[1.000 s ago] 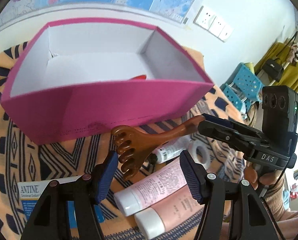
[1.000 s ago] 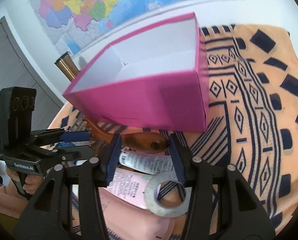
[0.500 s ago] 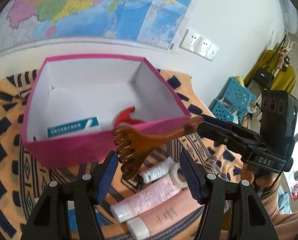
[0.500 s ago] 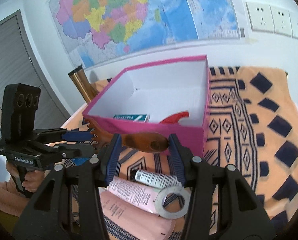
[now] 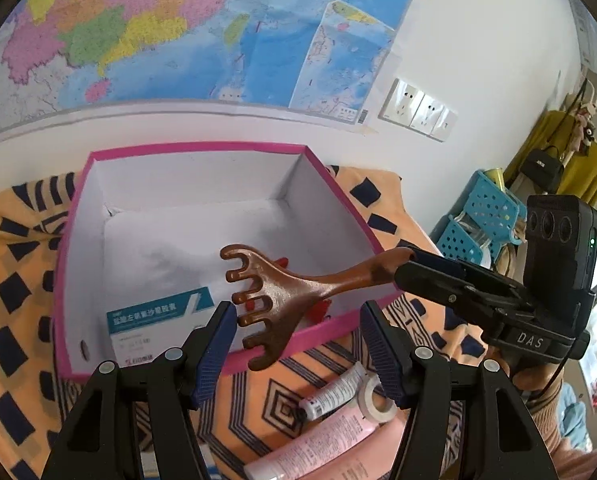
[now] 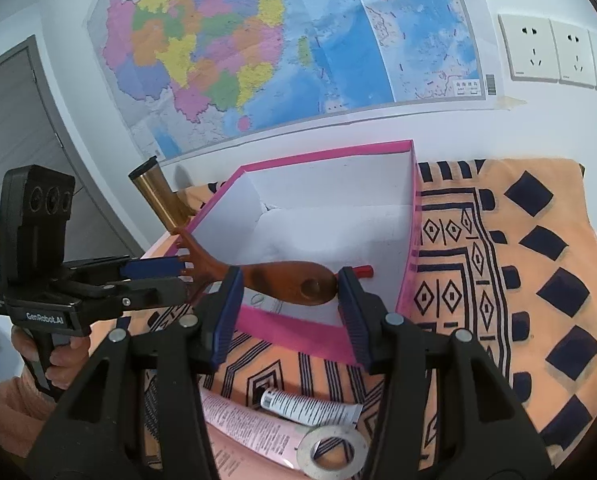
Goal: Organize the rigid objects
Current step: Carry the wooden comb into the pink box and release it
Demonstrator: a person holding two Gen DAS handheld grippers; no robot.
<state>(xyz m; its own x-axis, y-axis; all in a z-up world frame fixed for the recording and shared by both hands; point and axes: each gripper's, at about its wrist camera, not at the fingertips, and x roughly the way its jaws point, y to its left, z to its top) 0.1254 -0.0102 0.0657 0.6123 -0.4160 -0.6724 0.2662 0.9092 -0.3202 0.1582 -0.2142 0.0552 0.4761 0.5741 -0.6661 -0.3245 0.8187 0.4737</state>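
A brown wooden massager [image 5: 282,292] with a clawed head hangs over the near wall of the pink box [image 5: 198,148]. My right gripper [image 6: 290,292] is shut on the massager's [image 6: 294,284] broad handle end; in the left wrist view that gripper [image 5: 414,264] comes in from the right. My left gripper [image 5: 296,316] stands open around the clawed head, with a gap to its right pad. From the right wrist view the left gripper [image 6: 170,276] sits at the head's tines. Inside the box lie a white and teal carton [image 5: 158,320] and a red object [image 5: 318,312].
On the orange patterned cloth [image 6: 518,280] in front of the box [image 6: 326,154] lie a small white tube [image 5: 334,392], a pink tube [image 5: 318,444] and a tape roll [image 6: 332,450]. A gold cylinder [image 6: 158,196] stands left of the box. A wall with a map is close behind.
Both grippers have risen together with the massager, from low in front of the box to above its near wall. The box's inside and contents have come into view.
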